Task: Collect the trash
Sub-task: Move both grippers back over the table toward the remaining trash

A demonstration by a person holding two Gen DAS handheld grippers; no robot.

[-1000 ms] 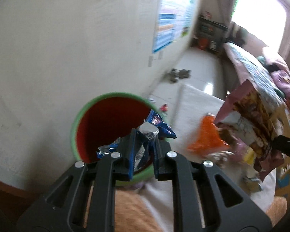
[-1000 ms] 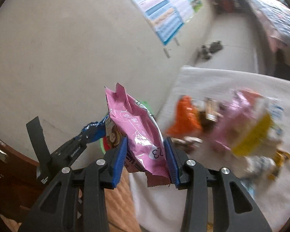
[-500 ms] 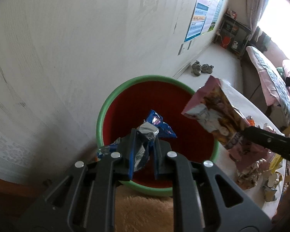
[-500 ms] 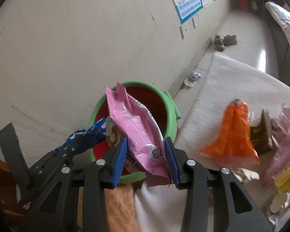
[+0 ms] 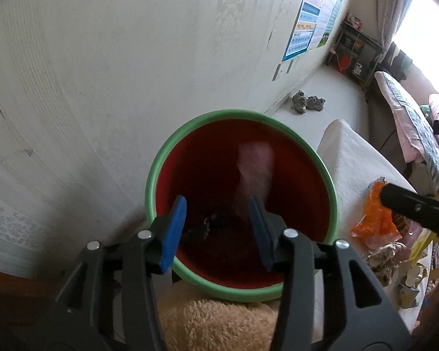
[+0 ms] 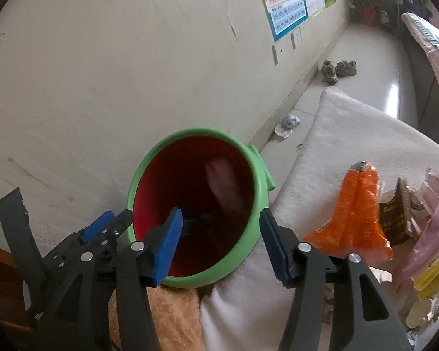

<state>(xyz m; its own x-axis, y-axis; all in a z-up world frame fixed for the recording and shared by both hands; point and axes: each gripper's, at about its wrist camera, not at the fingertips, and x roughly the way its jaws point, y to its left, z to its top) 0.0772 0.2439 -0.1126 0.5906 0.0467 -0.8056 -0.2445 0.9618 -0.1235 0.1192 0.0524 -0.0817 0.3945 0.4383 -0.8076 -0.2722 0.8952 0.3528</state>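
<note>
A red bin with a green rim (image 5: 161, 172) (image 6: 256, 172) stands by the wall. My left gripper (image 5: 216, 228) is open and empty over its mouth. My right gripper (image 6: 219, 242) is open and empty just in front of the bin. A blurred pink wrapper (image 5: 254, 169) (image 6: 224, 184) is falling inside the bin. A blue and silver wrapper (image 5: 207, 225) lies at the bottom. An orange wrapper (image 6: 354, 216) (image 5: 374, 219) lies on the white cloth (image 6: 351, 134) to the right.
More wrappers, pink (image 6: 433, 228) and yellow (image 6: 436, 278), lie at the right of the cloth. A tan fuzzy towel (image 5: 216, 324) lies below the bin. The wall (image 5: 102, 73) is close behind it. A crumpled paper (image 6: 288, 124) and shoes (image 6: 336, 70) lie on the floor.
Both grippers opened over the bin. The blue and silver wrapper dropped from the left one, the pink wrapper from the right one, and both are now inside the bin.
</note>
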